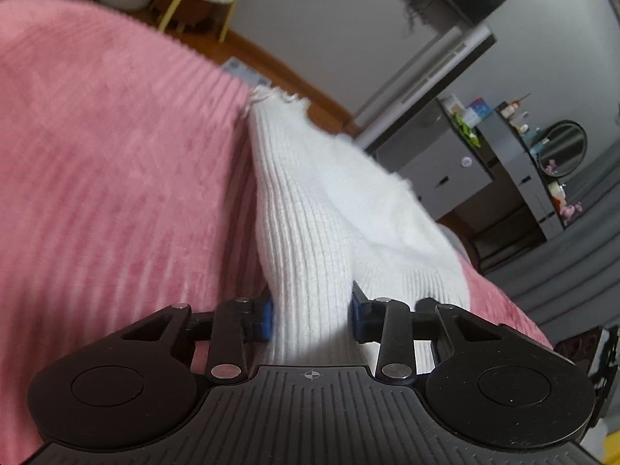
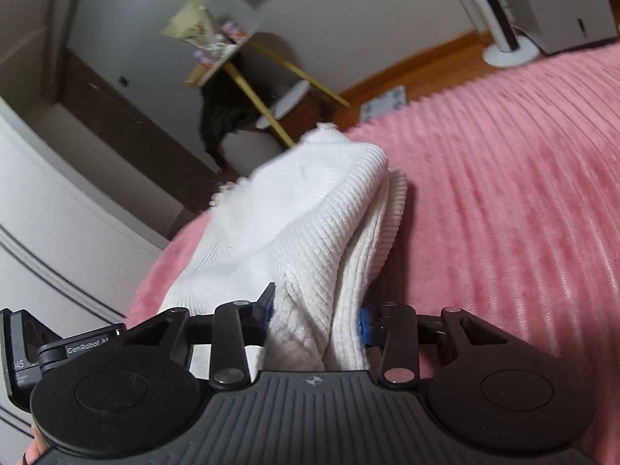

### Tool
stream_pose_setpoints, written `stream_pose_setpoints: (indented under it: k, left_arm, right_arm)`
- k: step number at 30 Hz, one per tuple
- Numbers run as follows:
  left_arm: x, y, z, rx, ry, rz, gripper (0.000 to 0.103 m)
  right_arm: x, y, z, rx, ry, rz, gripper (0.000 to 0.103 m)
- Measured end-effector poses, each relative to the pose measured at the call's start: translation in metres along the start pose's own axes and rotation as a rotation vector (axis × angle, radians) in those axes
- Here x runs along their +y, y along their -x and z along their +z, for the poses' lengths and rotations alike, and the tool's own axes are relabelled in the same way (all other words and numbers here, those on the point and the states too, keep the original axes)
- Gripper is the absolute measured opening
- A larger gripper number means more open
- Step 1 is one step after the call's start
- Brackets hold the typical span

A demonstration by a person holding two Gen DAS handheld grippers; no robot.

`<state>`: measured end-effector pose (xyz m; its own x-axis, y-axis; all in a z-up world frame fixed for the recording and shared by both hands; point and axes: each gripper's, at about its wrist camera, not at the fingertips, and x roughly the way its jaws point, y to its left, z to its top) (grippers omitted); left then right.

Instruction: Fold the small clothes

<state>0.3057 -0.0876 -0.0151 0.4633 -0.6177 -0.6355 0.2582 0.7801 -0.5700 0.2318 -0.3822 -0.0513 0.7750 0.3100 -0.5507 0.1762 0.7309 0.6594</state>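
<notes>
Gripping the white ribbed garment point(image 1: 310, 209) at lower centre of the left wrist view, the left gripper point(image 1: 312, 316) has its fingers point(image 1: 265, 316) closed onto bunched fabric; only the blue pads' edges show, the rest buried in knit. The cloth runs from the fingers toward upper centre, ending in a frayed hem, and lies over the pink ribbed bed cover point(image 1: 116, 178). Its underside and full outline are hidden, so the type of garment cannot be told.

Right wrist view: the right gripper point(image 2: 317, 319) likewise has its fingers point(image 2: 364, 323) pinched on the same white garment point(image 2: 294, 209), at lower centre. Here the fabric shows doubled layers, a thicker ribbed fold on the right side. The left pad is mostly covered by cloth.

Background is motion-blurred. A side table with yellow legs point(image 2: 248, 77) sits upper centre, its contents illegible. A dark shelf unit with a round mirror point(image 1: 562, 147) is at right in the left view, cut off by the fisheye edge.
</notes>
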Motion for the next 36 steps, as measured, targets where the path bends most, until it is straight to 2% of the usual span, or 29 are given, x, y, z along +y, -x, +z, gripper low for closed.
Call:
stream_pose_setpoints:
  k: [3, 5, 7, 9, 10, 12, 13, 15, 18, 20, 22, 25, 27, 28, 29, 31, 33, 34, 36]
  left_arm:
    - [0.003, 0.037, -0.010, -0.044, -0.035, 0.028, 0.039]
    - [0.011, 0.056, -0.021, -0.061, -0.068, 0.095, 0.040]
    - [0.024, 0.066, -0.033, -0.043, -0.031, 0.160, 0.043]
    - [0.037, 0.073, -0.046, -0.005, 0.017, 0.239, 0.050]
    - [0.039, 0.081, -0.055, -0.016, 0.011, 0.255, 0.051]
    - [0.037, 0.104, -0.073, -0.062, -0.019, 0.259, 0.059]
    - [0.036, 0.114, -0.084, -0.072, -0.025, 0.266, 0.067]
    - [0.033, 0.128, -0.101, -0.083, 0.005, 0.250, 0.068]
    - [0.034, 0.132, -0.125, -0.067, 0.130, 0.150, 0.067]
    - [0.036, 0.125, -0.130, -0.053, 0.205, 0.077, 0.063]
    - [0.042, 0.113, -0.129, -0.056, 0.288, 0.034, 0.063]
    - [0.053, 0.101, -0.128, -0.088, 0.418, -0.009, 0.061]
    - [0.060, 0.094, -0.126, -0.084, 0.501, -0.004, 0.053]
    - [0.062, 0.094, -0.126, -0.083, 0.529, -0.006, 0.043]
    - [0.065, 0.094, -0.124, -0.085, 0.543, -0.016, 0.029]
    - [0.068, 0.100, -0.121, -0.093, 0.534, -0.011, 0.011]
    - [0.069, 0.109, -0.122, -0.113, 0.487, 0.010, 0.011]
    - [0.068, 0.112, -0.124, -0.111, 0.462, 0.026, 0.011]
    - [0.066, 0.112, -0.126, -0.096, 0.408, 0.103, 0.010]
  right_arm:
    - [0.024, 0.006, -0.008, 0.015, 0.072, 0.032, 0.037]
    - [0.038, 0.007, -0.019, 0.030, 0.113, 0.065, 0.037]
    - [0.049, 0.001, -0.033, 0.060, 0.134, 0.098, 0.038]
    - [0.055, -0.009, -0.046, 0.106, 0.147, 0.080, 0.047]
    - [0.057, -0.010, -0.052, 0.122, 0.147, 0.047, 0.052]
    - [0.057, 0.008, -0.062, 0.082, 0.134, 0.032, 0.053]
    - [0.055, 0.021, -0.066, 0.063, 0.112, 0.027, 0.054]
    - [0.054, 0.051, -0.077, 0.042, 0.078, 0.015, 0.055]
    - [0.048, 0.085, -0.096, 0.058, 0.025, 0.014, 0.055]
    - [0.045, 0.095, -0.108, 0.092, -0.029, 0.052, 0.055]
    - [0.049, 0.090, -0.115, 0.123, -0.058, 0.079, 0.055]
    - [0.062, 0.080, -0.118, 0.117, -0.068, 0.099, 0.054]
    - [0.062, 0.071, -0.119, 0.115, -0.108, 0.105, 0.049]
    - [0.061, 0.065, -0.120, 0.116, -0.131, 0.090, 0.039]
    - [0.058, 0.059, -0.120, 0.117, -0.164, 0.069, 0.028]
    - [0.052, 0.052, -0.121, 0.115, -0.215, 0.069, 0.010]
    - [0.050, 0.054, -0.123, 0.097, -0.215, 0.083, 0.009]
    - [0.054, 0.058, -0.123, 0.071, -0.175, 0.085, 0.009]
    - [0.061, 0.065, -0.123, 0.025, -0.053, 0.029, 0.009]
